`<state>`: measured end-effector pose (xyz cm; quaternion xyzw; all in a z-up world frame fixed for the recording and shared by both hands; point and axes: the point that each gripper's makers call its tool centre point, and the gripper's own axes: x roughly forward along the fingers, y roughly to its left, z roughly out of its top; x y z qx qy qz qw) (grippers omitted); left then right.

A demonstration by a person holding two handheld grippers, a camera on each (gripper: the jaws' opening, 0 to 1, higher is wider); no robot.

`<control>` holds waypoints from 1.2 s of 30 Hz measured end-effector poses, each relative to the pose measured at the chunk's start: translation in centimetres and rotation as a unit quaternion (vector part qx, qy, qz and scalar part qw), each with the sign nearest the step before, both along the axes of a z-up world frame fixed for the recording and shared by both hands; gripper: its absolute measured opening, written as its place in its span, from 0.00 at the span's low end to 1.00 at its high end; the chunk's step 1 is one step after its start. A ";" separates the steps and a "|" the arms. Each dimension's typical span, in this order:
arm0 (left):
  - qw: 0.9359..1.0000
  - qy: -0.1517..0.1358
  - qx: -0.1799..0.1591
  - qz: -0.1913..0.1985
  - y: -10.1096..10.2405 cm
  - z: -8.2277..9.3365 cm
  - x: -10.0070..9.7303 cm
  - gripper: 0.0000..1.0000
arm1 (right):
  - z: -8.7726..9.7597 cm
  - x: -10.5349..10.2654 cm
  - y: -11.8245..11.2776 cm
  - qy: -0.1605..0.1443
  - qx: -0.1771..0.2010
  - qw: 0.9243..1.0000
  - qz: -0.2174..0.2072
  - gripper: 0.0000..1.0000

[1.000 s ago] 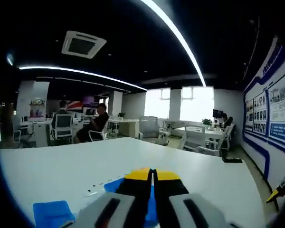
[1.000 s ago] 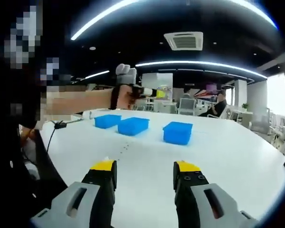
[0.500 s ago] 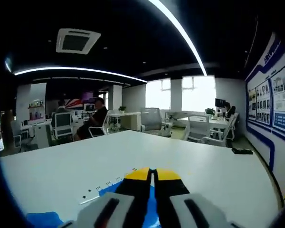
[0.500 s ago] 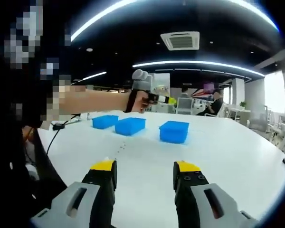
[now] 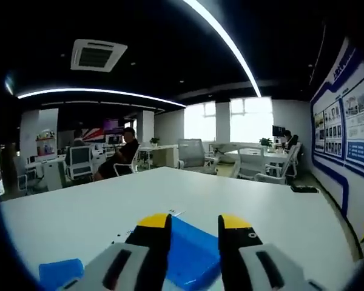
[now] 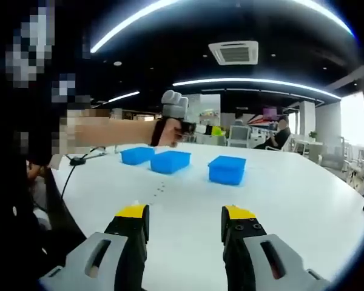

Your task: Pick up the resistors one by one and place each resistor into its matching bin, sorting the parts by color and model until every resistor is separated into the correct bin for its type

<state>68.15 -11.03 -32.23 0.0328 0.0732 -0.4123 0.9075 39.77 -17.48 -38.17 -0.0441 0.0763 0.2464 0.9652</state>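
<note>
My left gripper (image 5: 195, 222) is open above the white table (image 5: 97, 212), its yellow-tipped jaws apart with nothing between them. A blue bin (image 5: 191, 253) lies just beyond and below the jaws, and a second blue bin (image 5: 60, 273) sits at the lower left. Tiny resistors (image 5: 124, 233) dot the table beside the bins. My right gripper (image 6: 185, 212) also stands open and empty over the table. Ahead of it are three blue bins (image 6: 137, 155) (image 6: 170, 161) (image 6: 227, 169) and a line of small resistors (image 6: 160, 189). A person's arm (image 6: 109, 131) reaches in from the left above the bins.
A black cable (image 6: 79, 161) lies near the table's left edge. A dark flat object (image 5: 304, 189) rests at the far right of the table. Office desks, chairs and seated people (image 5: 124, 154) stand beyond the table. A wall with blue posters (image 5: 352, 127) runs along the right.
My left gripper's jaws, shut before, have opened over the blue bin. The arm in the right gripper view shifted slightly. The right gripper stays open and still.
</note>
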 end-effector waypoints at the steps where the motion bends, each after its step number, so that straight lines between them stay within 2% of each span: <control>1: 1.000 0.000 -0.001 -0.001 0.6 -0.2 -0.8 0.32 | 0.0 0.1 0.2 0.000 -0.001 1.000 0.003 0.49; 4: 1.000 0.004 -0.004 -0.008 2.7 -0.7 -4.1 0.32 | 0.1 0.2 0.4 -0.001 -0.004 1.000 0.007 0.49; 7: 1.000 0.002 -0.005 -0.009 4.6 -1.2 -6.5 0.32 | 0.1 0.4 0.8 -0.001 -0.007 1.000 0.014 0.49; 12: 0.999 0.002 -0.035 -0.004 9.2 -1.5 -12.1 0.32 | 0.6 0.6 1.7 -0.004 -0.002 1.000 0.025 0.48; 13: 0.999 0.001 -0.038 -0.005 9.5 -1.5 -12.5 0.32 | 0.8 0.6 2.0 -0.008 -0.003 1.000 0.029 0.48; 14: 0.999 -0.002 -0.053 0.000 11.2 -1.5 -14.7 0.33 | 0.8 0.7 2.2 -0.009 -0.003 0.999 0.030 0.48; 18: 0.997 -0.021 -0.074 0.014 14.7 -1.4 -18.3 0.33 | 0.8 0.6 2.9 -0.008 -0.008 0.999 0.038 0.49; 24: 0.995 -0.031 -0.082 0.038 18.7 -1.6 -21.5 0.38 | 0.8 0.6 3.7 -0.007 -0.014 0.999 0.045 0.49; 29: 0.995 -0.011 -0.073 0.069 22.5 -3.5 -24.4 0.40 | 1.2 0.6 3.9 -0.012 -0.018 0.999 0.048 0.49; 32: 0.995 -0.006 -0.065 0.073 23.3 -4.2 -24.7 0.41 | 1.2 0.6 4.1 -0.013 -0.021 0.998 0.049 0.49; 36: 0.997 0.009 -0.043 0.060 23.4 -4.9 -23.9 0.45 | 1.0 0.3 4.5 -0.009 -0.022 0.998 0.052 0.49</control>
